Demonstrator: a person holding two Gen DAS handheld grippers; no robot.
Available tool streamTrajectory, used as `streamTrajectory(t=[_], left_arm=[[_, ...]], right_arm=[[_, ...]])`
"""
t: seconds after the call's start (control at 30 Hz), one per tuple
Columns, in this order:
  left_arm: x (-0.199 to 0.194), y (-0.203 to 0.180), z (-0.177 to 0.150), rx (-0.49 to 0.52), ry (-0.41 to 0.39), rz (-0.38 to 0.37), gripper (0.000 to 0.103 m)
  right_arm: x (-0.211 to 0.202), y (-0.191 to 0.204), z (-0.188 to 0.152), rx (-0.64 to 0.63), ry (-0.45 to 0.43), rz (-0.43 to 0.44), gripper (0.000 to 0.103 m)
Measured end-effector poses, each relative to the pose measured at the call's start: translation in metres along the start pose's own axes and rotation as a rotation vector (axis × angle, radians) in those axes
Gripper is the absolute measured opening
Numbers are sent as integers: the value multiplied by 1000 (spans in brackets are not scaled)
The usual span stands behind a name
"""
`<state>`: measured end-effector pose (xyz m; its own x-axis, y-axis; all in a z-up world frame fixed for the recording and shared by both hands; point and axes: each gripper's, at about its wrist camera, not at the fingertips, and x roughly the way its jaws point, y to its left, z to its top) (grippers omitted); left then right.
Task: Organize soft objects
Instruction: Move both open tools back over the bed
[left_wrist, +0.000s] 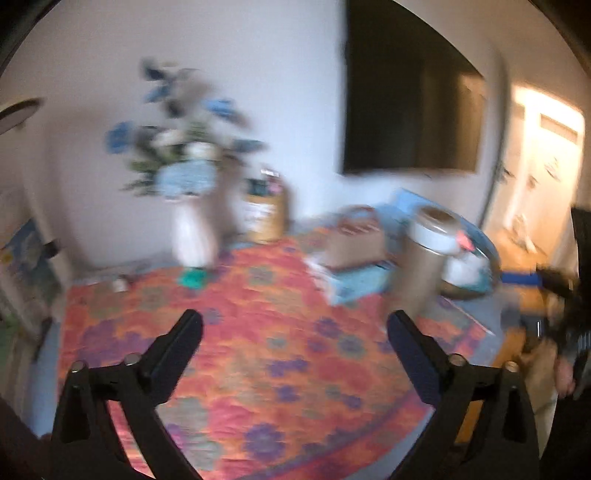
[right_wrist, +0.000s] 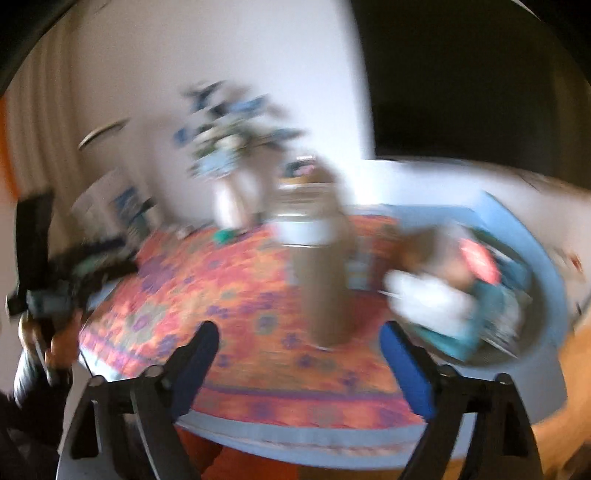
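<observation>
1. Both views are heavily blurred, so small things on the worktop (left_wrist: 122, 332) are hard to name; what follows rests on the larger shapes only.
2. The left gripper (left_wrist: 295, 325) hangs above the patterned cloth (left_wrist: 266, 332) with its jaws spread wide and nothing between them.
3. The right gripper (right_wrist: 299, 339) is likewise wide apart and empty, held over the near edge of the cloth, with a tall brown canister (right_wrist: 325, 295) standing just beyond its fingers.
4. The soft objects (right_wrist: 436, 306) seem to lie at the right side of the worktop: a white lump and a teal, cloth-like piece, heaped together in or against a round basket (right_wrist: 517, 354). Whether they sit fully inside it cannot be told.
5. A small green thing (left_wrist: 192, 278) rests near the foot of the white vase (left_wrist: 194, 236); it may be another soft item, but the blur leaves that open.
6. Judged from this, the task looks barely begun or between steps: neither gripper carries anything and no tidy arrangement is plain.
7. What is left, most likely, is to reach the heap at the right, pick up each piece and set it in order, and perhaps collect the green thing too.
</observation>
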<state>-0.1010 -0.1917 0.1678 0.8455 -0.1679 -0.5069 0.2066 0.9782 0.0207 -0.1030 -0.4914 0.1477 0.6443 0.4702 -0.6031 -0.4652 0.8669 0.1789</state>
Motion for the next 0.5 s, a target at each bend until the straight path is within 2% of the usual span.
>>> streamTrajectory(t=[0.13, 0.23, 0.3, 0.33, 0.43, 0.5], left_arm=[[12, 48, -3, -93, -8, 95, 102], [45, 76, -20, -117, 42, 228, 102], [73, 88, -31, -110, 80, 299, 102], [91, 93, -39, -101, 101, 337, 102], [118, 110, -64, -134, 135, 381, 102], [130, 122, -80, -177, 158, 399, 102]], right_arm=[[63, 66, 11, -92, 81, 114, 91], [127, 97, 22, -91, 160, 118, 91], [166, 103, 29, -48, 194, 119, 91], [189, 103, 33, -20, 202, 118, 91], [244, 105, 41, 14, 196, 82, 91], [274, 109, 42, -18, 179, -14, 91]])
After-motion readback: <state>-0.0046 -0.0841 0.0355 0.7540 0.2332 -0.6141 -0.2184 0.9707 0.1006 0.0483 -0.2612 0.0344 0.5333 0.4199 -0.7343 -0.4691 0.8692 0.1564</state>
